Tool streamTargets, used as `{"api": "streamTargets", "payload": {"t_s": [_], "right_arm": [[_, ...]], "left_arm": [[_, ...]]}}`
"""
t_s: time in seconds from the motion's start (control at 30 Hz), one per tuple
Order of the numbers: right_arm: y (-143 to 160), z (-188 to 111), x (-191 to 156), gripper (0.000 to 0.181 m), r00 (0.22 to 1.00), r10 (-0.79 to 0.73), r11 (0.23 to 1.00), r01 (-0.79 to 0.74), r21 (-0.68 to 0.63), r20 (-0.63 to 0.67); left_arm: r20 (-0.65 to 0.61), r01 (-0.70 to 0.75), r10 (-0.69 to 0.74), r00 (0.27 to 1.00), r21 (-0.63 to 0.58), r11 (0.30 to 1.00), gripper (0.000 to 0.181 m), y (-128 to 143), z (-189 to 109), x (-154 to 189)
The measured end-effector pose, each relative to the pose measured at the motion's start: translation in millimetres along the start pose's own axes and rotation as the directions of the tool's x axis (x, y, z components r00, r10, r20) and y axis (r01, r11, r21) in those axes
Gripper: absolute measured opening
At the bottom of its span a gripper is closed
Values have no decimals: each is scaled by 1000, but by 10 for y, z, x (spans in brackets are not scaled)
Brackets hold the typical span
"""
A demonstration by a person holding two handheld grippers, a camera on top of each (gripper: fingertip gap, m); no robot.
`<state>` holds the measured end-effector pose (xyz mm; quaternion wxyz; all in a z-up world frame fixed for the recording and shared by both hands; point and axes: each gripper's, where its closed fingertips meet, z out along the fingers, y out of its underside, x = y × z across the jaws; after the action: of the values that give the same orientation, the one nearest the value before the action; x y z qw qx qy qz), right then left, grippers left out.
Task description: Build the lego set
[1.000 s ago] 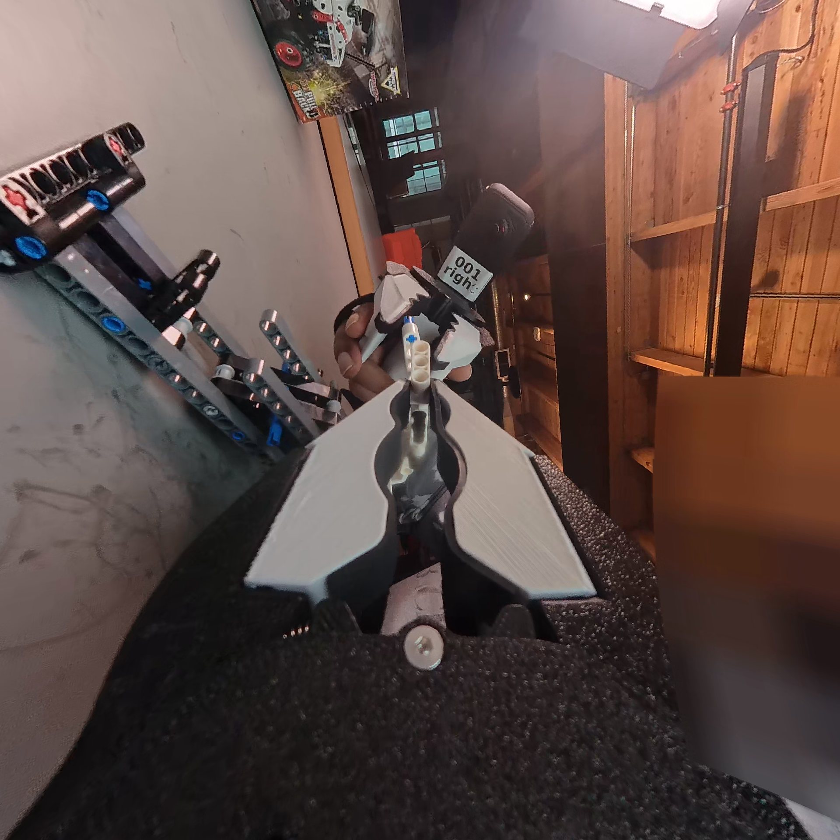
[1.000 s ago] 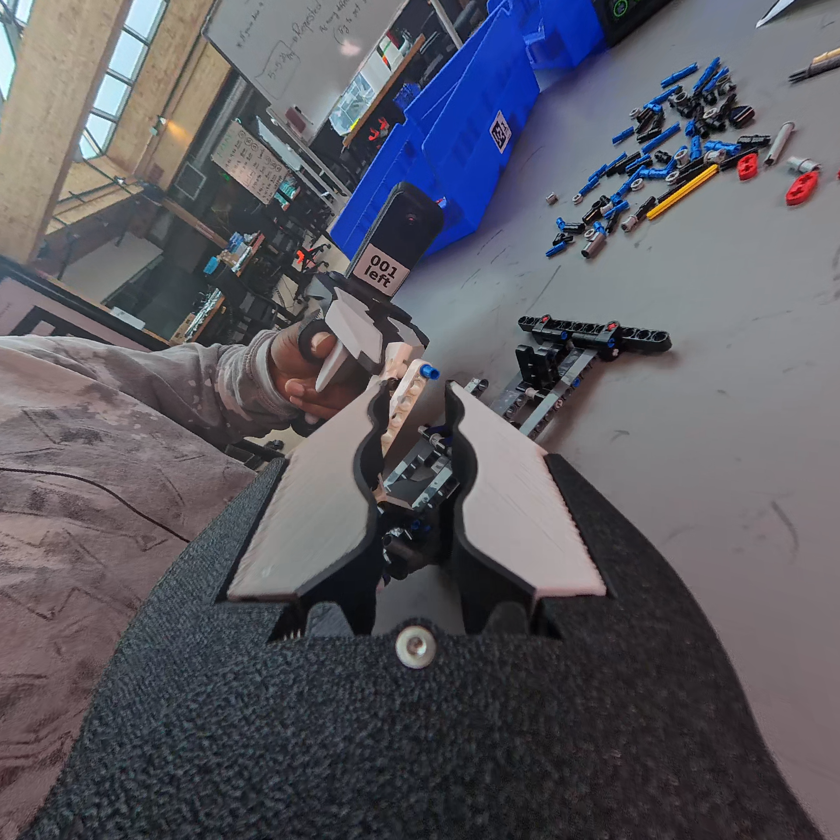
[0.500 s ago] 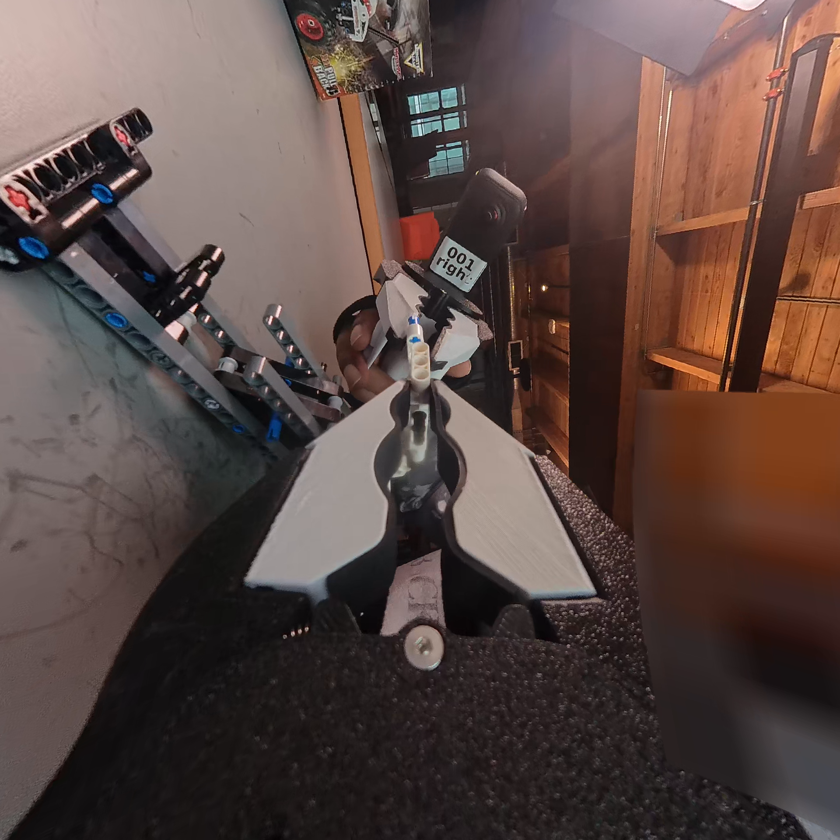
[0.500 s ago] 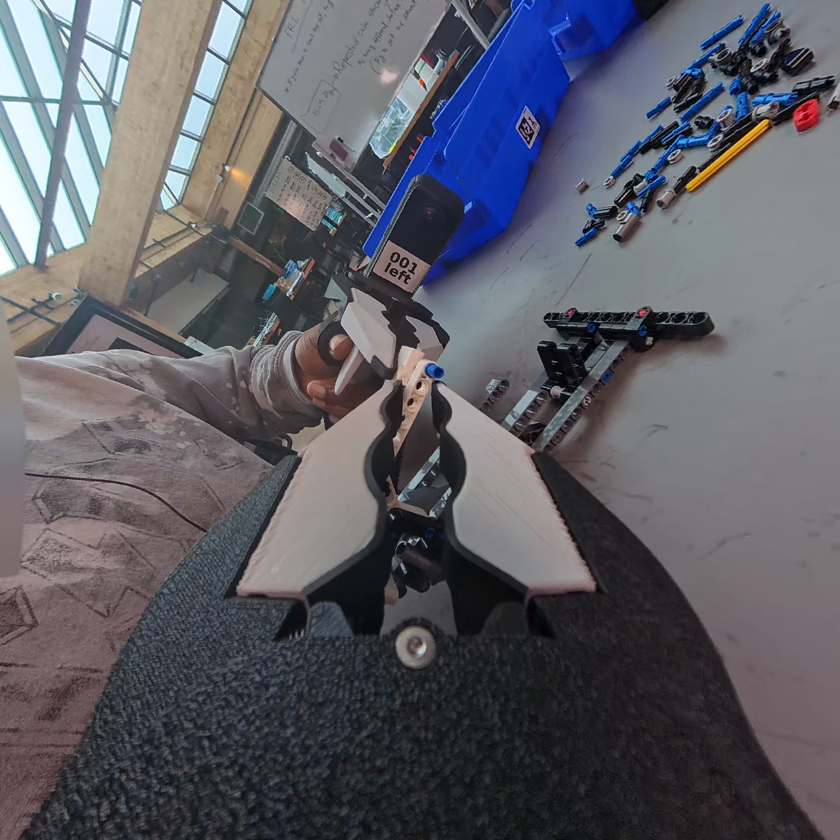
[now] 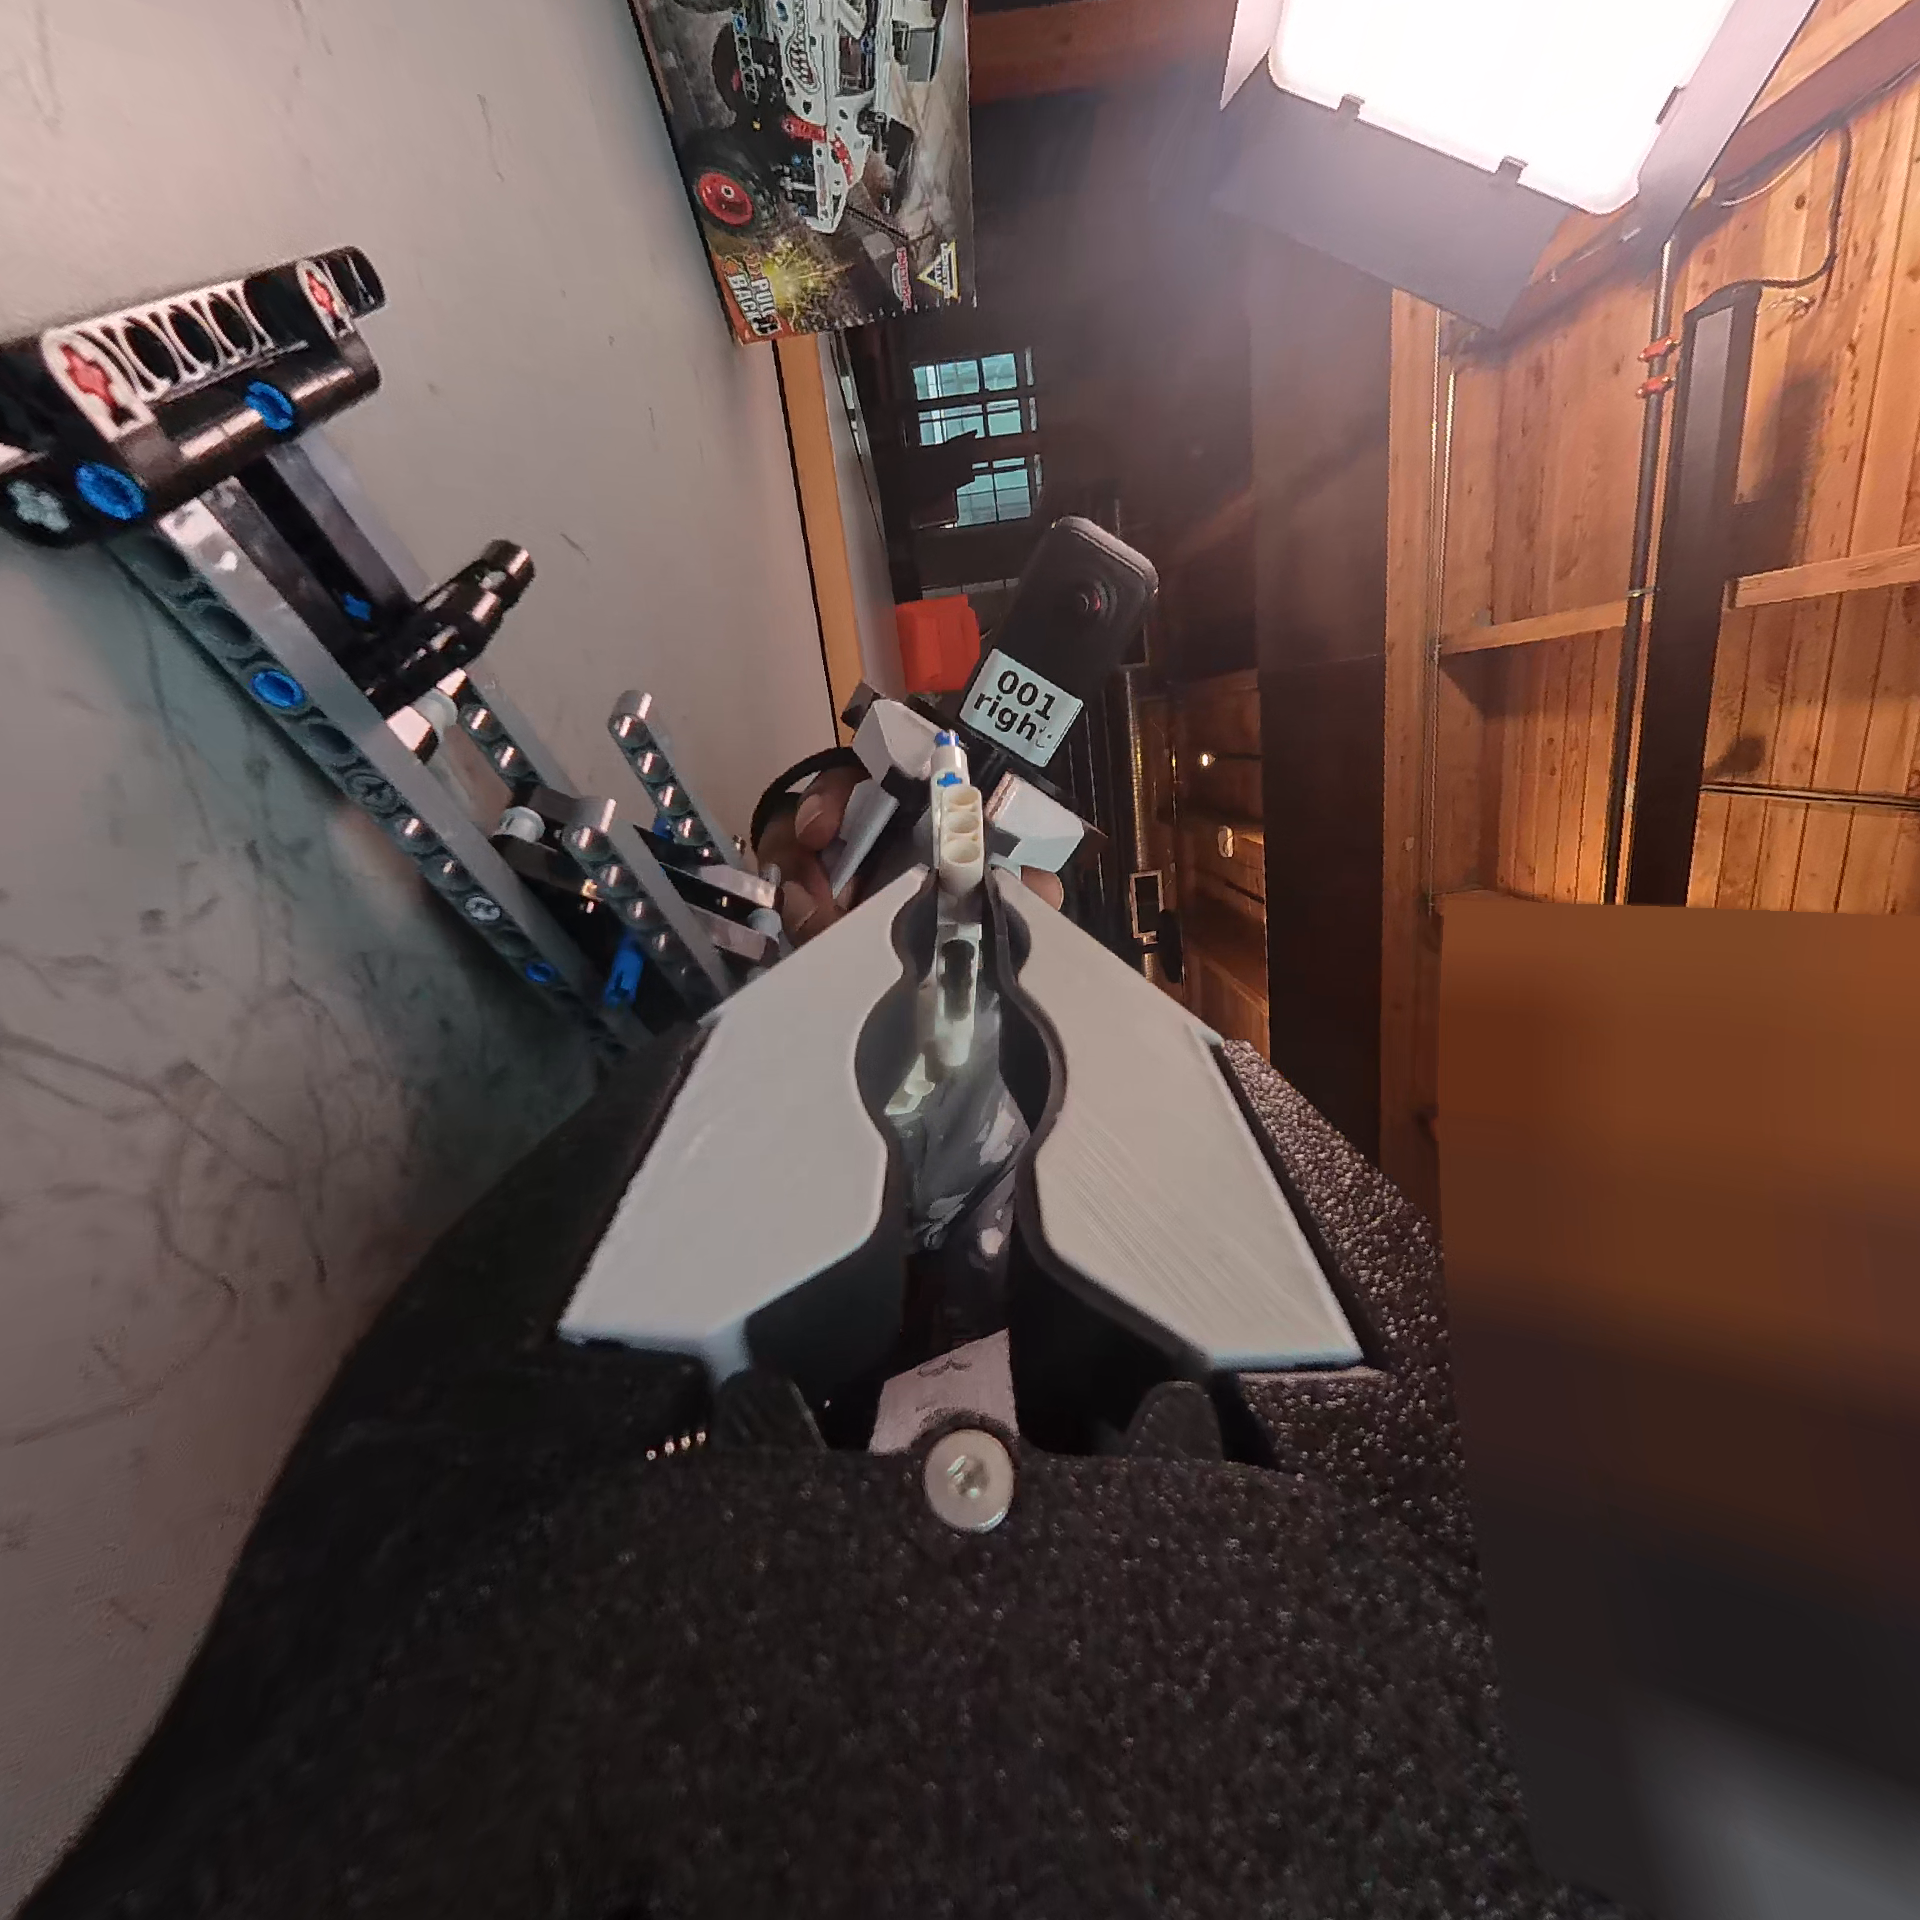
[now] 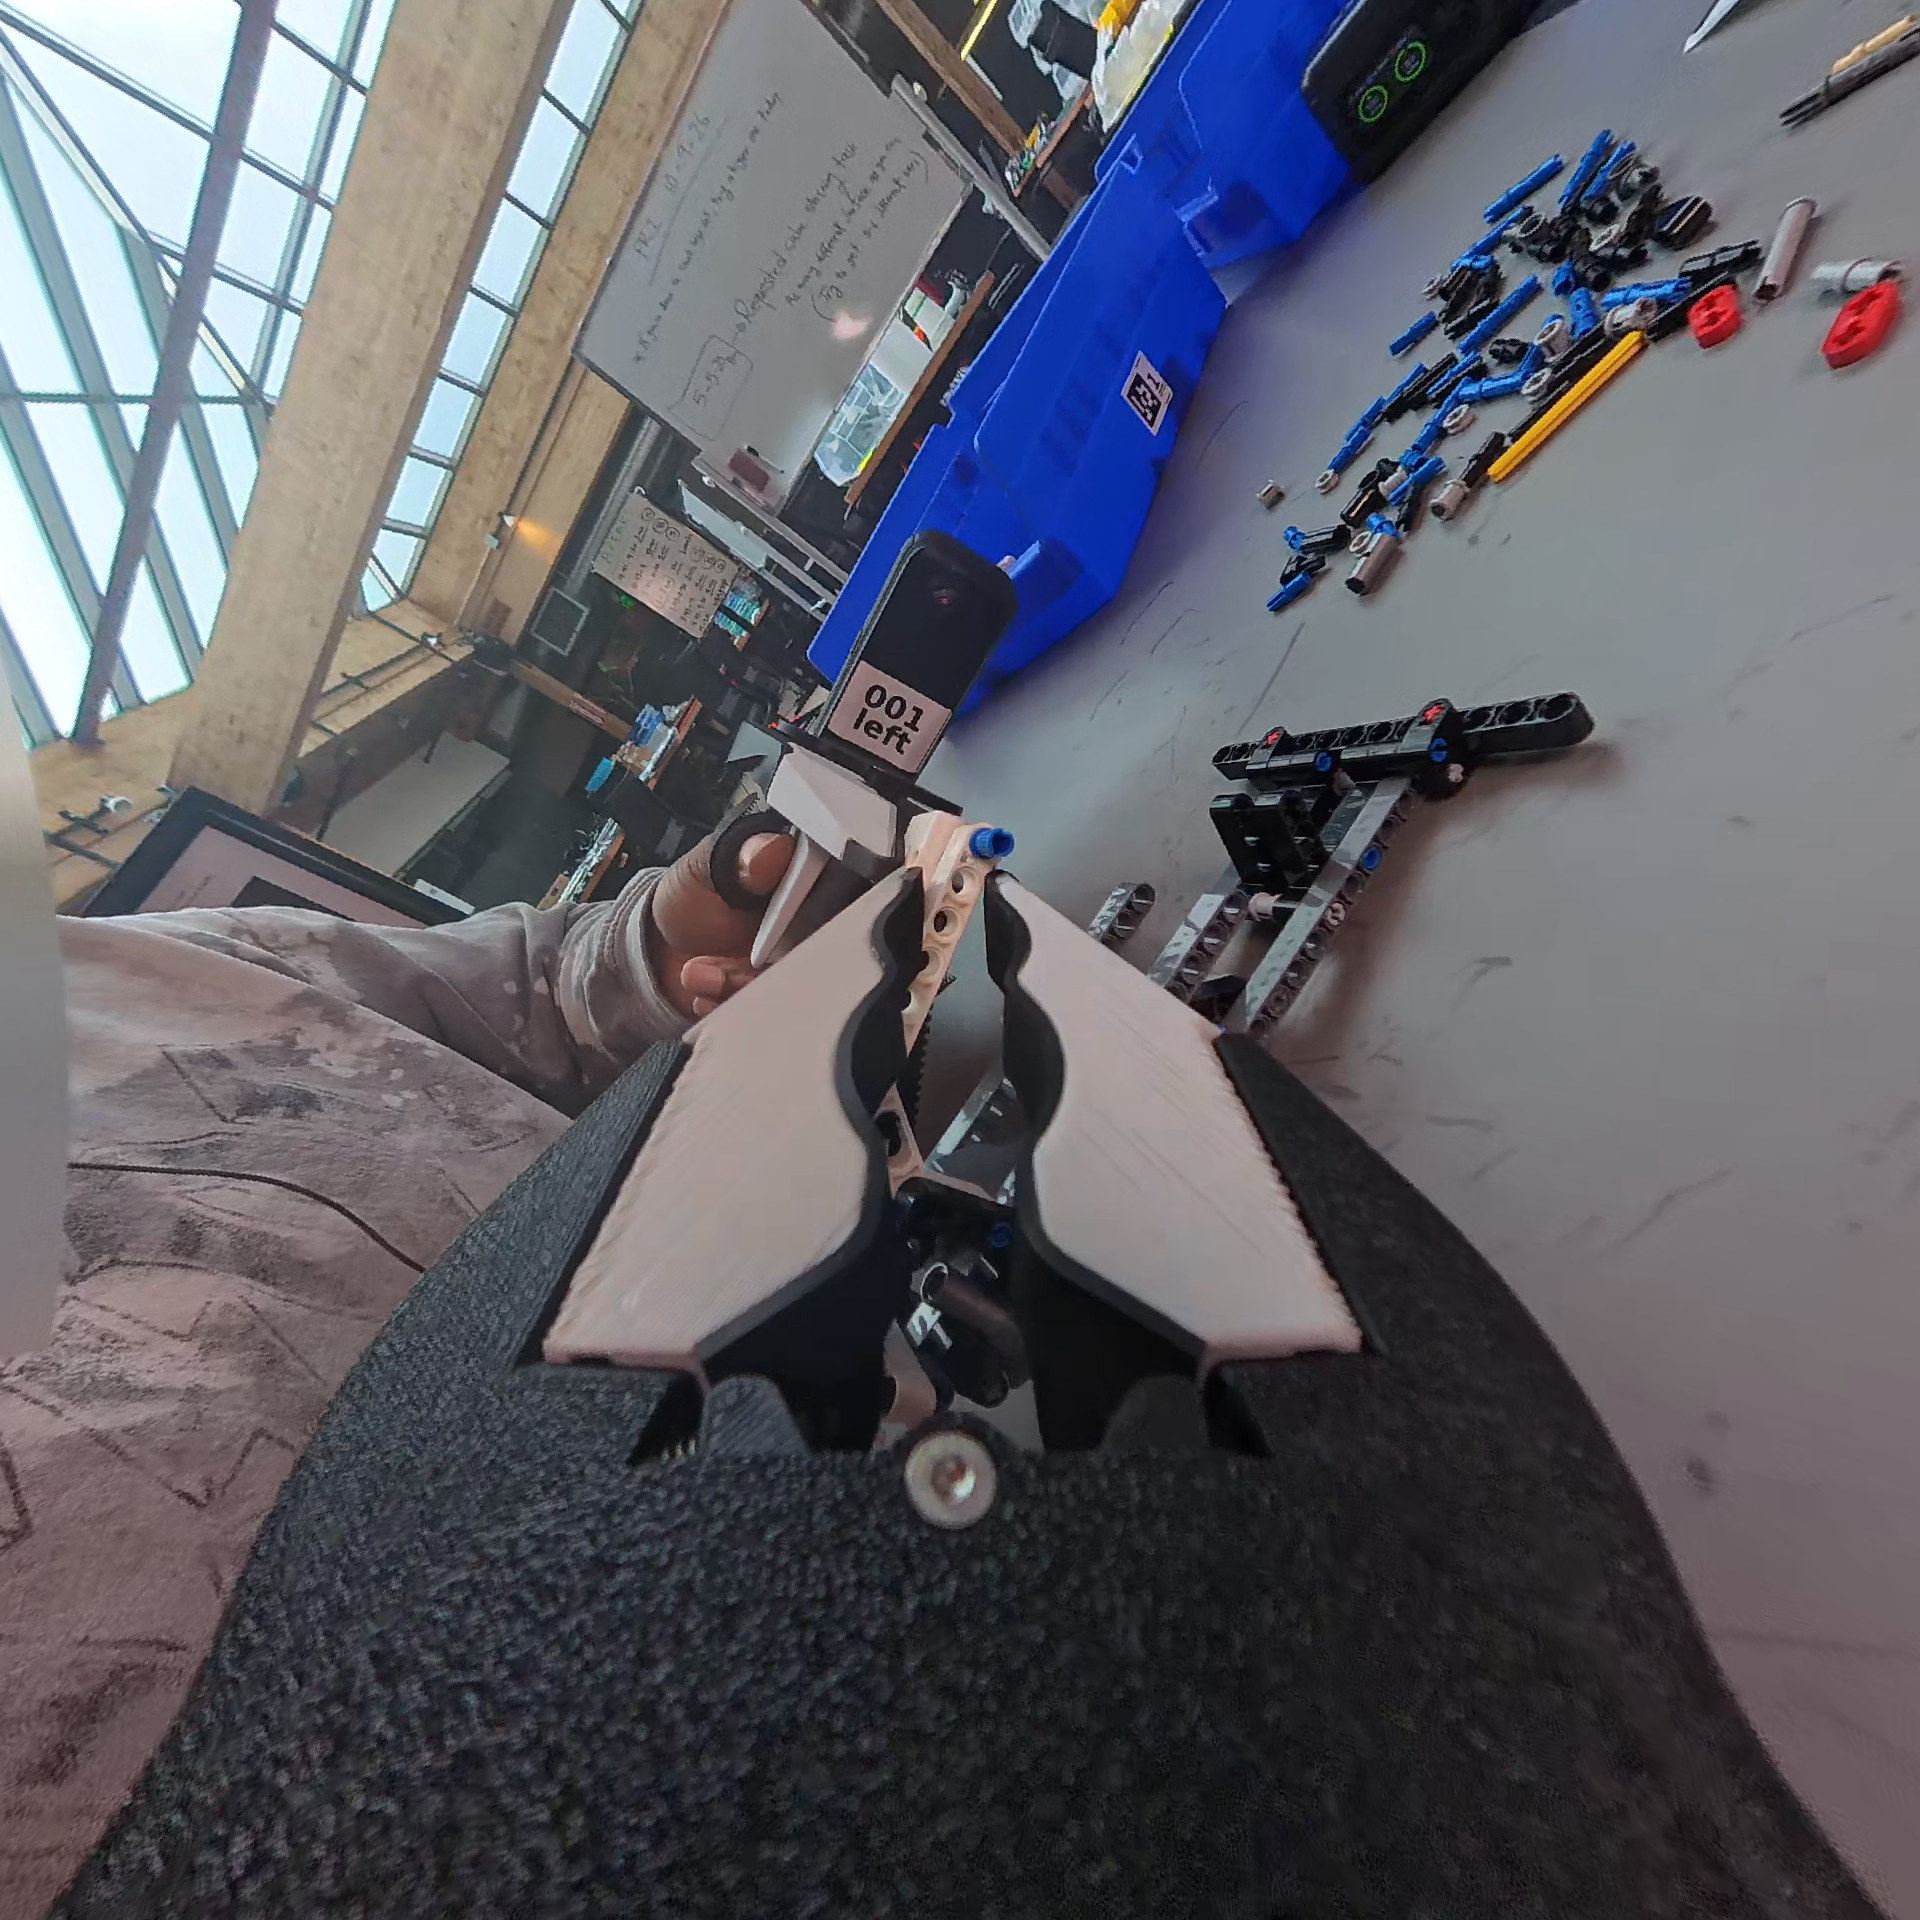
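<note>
Left wrist view: the left tongs (image 5: 957, 902) are closed on a white beam (image 5: 957, 831) tipped with a blue pin (image 5: 943, 740); the chassis (image 5: 343, 665) lies on the bench (image 5: 260, 1143).

Right wrist view: the right tongs (image 6: 951, 899) clamp the same beam (image 6: 940, 935). A mid-air handover, I'd say; next, one side must let go.

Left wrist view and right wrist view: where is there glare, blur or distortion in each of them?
Left wrist view: a light panel at the top right is blown out and casts haze downward; a smooth blurred patch covers the right side. Right wrist view: the windows at the left are bright, the far loose pieces are slightly soft, and wide-angle distortion bends the table.
</note>
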<state>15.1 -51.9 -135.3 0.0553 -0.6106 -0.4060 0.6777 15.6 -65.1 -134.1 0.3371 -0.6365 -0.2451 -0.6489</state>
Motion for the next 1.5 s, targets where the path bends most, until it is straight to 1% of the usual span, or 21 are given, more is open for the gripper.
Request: {"api": "streamTargets", "payload": {"t_s": [0.27,0.53,0.83,0.93,1.07,1.27,1.4,1.5], "right_arm": [[4,3,-10,10,1000,-7,998,7,63,-5],[10,-11,-23,10,999,35,996,-38,76,40],[17,-24,-29,10,996,56,995,-61,79,75],[11,-27,-24,10,991,92,991,-100,88,98],[1,-27,-16,10,993,82,991,-90,99,88],[-12,-27,-4,10,997,54,992,-60,112,54],[-29,-36,3,10,1000,21,992,-23,125,23],[-36,-41,7,11,1000,18,990,-20,137,17]], "left_arm": [[-28,36,-35,999,18,999,6,10,-5,-5],[-15,14,-14,1000,1,1000,6,31,1,-6],[-18,23,-23,1000,0,1000,6,42,9,-16],[-7,17,-17,1000,0,1000,6,38,16,-21],[1,16,-16,1000,-3,1000,6,28,25,-29],[24,-38,37,999,33,999,5,-29,48,-20],[12,-27,26,1000,74,997,6,-47,60,-15],[-20,-1,4,1000,137,991,6,-64,65,-15]]}}
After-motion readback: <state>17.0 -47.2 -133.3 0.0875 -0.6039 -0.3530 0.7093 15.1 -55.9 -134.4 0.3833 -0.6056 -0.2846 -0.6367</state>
